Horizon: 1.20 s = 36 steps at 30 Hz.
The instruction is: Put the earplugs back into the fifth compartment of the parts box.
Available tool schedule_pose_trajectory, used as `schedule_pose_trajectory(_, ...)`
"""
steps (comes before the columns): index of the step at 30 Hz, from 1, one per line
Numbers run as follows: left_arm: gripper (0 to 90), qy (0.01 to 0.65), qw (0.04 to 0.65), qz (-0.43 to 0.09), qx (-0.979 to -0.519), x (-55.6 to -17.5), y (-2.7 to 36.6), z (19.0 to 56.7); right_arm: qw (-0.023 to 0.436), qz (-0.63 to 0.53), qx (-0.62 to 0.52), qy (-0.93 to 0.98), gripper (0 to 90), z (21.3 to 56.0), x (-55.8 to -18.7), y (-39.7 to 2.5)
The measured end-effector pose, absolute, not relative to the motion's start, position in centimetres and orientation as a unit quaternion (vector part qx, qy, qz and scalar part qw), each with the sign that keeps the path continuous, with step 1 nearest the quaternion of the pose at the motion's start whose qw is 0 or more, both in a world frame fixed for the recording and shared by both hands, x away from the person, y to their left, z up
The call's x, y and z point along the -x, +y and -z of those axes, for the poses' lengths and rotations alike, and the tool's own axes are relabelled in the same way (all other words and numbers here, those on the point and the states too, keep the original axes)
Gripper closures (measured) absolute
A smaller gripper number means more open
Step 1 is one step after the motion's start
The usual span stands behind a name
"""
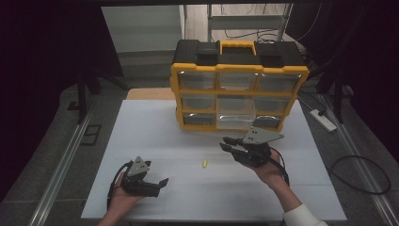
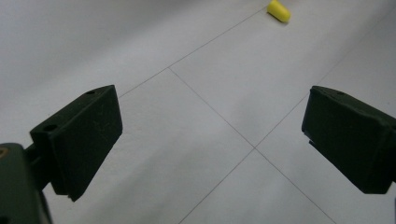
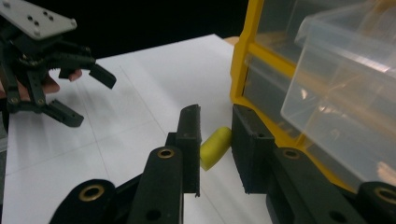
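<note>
— On the white worktop (image 1: 155,136), what do you think can go wrong from here?

— First the big things. The yellow box (image 1: 240,70) stands at the far side, and its bottom middle drawer (image 1: 235,120) is pulled out toward the person. The right claw (image 1: 227,143) hovers just in front of that drawer. If it swings carelessly, it may knock the drawer front or push it back in.

— And the claws themselves?

— The right claw has a narrow gap between its jaws and grasps nothing. The left claw (image 1: 162,184) is wide released, low over the near left of the worktop, also empty. The narrow gap is the risk, I think: it looks hardly wider than the plug (image 1: 204,164), so a jaw could come down on the plug's end and roll it away.

— Where is the plug exactly?

— It lies loose on the worktop, between the two claws, nearer the right one but apart from it.

— Do the views agree?

— Not fully. In the right gripper view the plug (image 3: 215,147) seems to sit between the jaws, almost pinched, with the drawer (image 3: 336,93) close beside. The high view corrects this: the plug lies beyond the tips. The left gripper view shows the plug (image 2: 279,10) far ahead on bare surface, with nothing near it.
</note>
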<state>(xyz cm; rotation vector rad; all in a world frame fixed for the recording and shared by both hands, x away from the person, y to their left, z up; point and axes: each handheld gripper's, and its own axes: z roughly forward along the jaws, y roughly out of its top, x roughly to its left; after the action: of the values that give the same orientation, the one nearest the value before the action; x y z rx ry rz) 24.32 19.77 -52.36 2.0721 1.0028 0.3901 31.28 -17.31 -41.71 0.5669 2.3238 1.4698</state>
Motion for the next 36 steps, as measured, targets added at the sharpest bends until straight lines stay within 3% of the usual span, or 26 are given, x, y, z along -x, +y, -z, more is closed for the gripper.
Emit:
schedule_pose_trajectory(24, 5.2, 0.399, 0.39, -0.154, -0.816, -24.3, 19.8, 52.4, 0.178, -0.571, -0.204, 0.775, 74.0, 36.6, -31.6, -18.4)
schedule_pose_trajectory(36, 5.2, 0.4, 0.389, -0.155, -0.816, -24.4, 19.8, 52.5, 0.192, -0.562, -0.23, 0.771, 73.9, 34.9, -35.1, -18.3)
